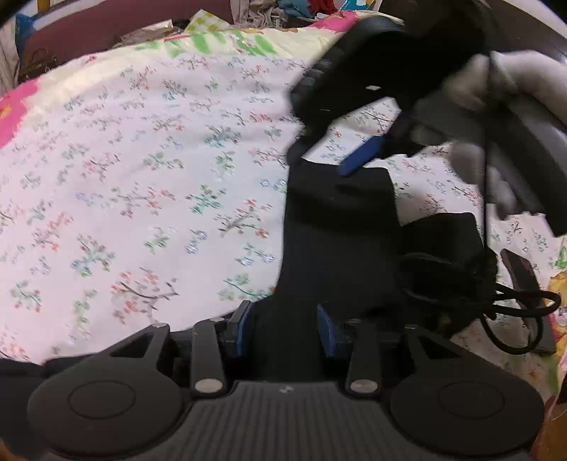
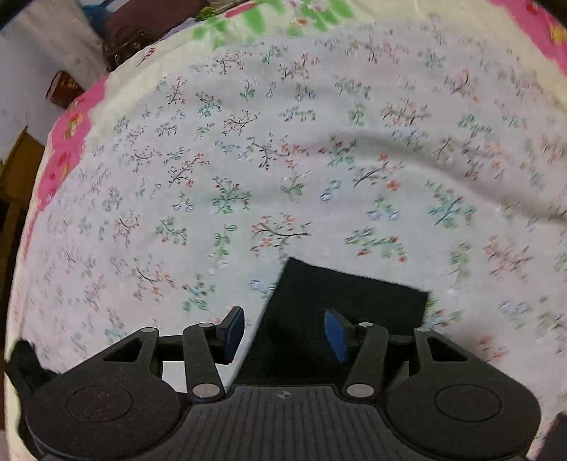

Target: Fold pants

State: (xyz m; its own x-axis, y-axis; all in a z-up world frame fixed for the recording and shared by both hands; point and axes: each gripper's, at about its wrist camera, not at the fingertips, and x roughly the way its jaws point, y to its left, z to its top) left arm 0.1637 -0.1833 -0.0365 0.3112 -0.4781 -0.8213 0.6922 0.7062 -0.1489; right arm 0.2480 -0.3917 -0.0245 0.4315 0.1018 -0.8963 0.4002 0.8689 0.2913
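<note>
The black pants (image 1: 333, 234) lie as a long folded strip on the flowered bedsheet (image 1: 141, 177), running up from my left gripper (image 1: 285, 328). Its blue pads stand apart with the dark cloth between and under them, and I see no pinch. In the right wrist view a squared black end of the pants (image 2: 347, 301) lies flat under my right gripper (image 2: 285, 335). That gripper is open: its left pad hangs over bare sheet, its right pad over the cloth. One blue fingertip (image 1: 361, 156) of the right gripper shows in the left wrist view, touching the strip's far end, with a grey-sleeved hand (image 1: 496, 88) behind it.
A looped black cable (image 1: 514, 308), a dark flat device (image 1: 521, 273) and a black bundle (image 1: 443, 241) lie right of the pants. Heaped clothes (image 1: 265, 14) sit at the bed's far edge. The pink border (image 2: 60, 156) marks the bed's left edge, with a brown object (image 2: 63, 88) beyond it.
</note>
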